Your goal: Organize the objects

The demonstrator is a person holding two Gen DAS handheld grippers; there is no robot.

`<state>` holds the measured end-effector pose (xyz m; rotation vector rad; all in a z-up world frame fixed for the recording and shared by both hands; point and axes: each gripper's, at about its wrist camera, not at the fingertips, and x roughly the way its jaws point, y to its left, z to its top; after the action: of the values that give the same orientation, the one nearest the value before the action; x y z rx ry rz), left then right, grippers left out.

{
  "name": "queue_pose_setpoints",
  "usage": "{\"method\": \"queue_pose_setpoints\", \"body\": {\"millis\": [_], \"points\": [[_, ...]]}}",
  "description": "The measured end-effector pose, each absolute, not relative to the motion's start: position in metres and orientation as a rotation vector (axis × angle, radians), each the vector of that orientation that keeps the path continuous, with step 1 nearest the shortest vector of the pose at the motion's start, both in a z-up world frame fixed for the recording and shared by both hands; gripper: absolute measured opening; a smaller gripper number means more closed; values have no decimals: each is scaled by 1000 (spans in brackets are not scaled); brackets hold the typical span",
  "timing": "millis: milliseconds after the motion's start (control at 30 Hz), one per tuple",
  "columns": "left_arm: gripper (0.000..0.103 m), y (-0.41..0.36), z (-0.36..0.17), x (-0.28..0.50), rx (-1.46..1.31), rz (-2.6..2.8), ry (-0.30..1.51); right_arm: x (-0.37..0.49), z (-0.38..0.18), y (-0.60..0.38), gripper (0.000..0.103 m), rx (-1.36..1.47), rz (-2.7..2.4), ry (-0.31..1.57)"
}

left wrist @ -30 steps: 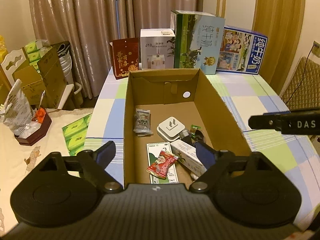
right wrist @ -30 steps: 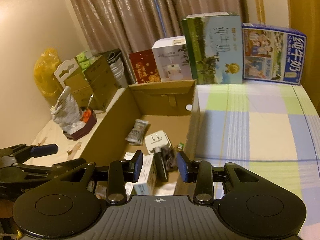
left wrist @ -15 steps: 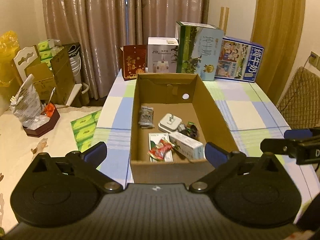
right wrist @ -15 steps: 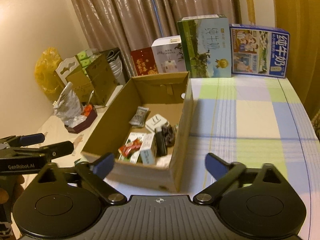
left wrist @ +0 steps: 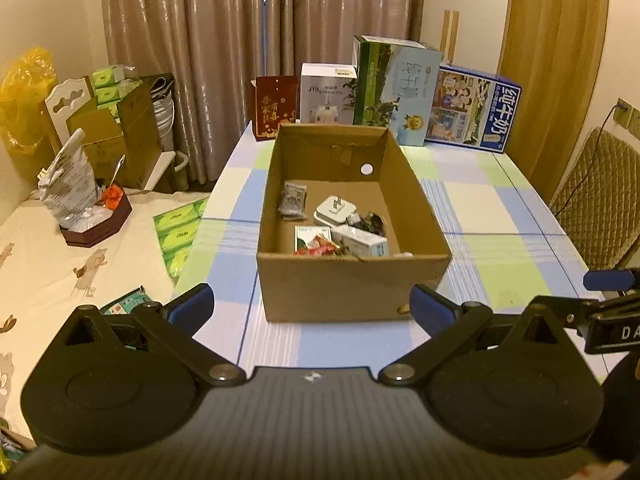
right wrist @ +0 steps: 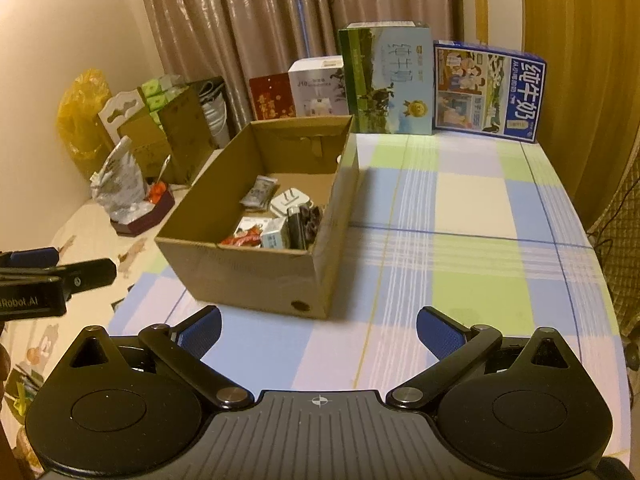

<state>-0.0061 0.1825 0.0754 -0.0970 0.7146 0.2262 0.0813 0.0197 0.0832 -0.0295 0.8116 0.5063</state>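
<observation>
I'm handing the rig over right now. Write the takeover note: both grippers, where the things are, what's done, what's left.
Left gripper: open, empty, held short of the cardboard box.
Right gripper: open, empty, over the checked tablecloth.
In the box: white plug adapter, grey sachet, red snack packet, small white carton, a dark item too small to name.
Done: small items boxed.
Left: nothing loose shows on the tablecloth; the big boxes at the far edge may be background.

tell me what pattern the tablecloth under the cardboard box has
Pastel checks of blue, green, cream and lilac on the tablecloth, clearest in the right wrist view.
</observation>
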Motion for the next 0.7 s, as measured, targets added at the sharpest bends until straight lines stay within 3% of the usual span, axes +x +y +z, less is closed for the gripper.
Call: {"method": "queue_pose_setpoints", "body": {"millis": [700], "points": [[102, 162, 73, -24, -102, 217, 736, 68, 80, 13, 101, -36, 492, 834]]}}
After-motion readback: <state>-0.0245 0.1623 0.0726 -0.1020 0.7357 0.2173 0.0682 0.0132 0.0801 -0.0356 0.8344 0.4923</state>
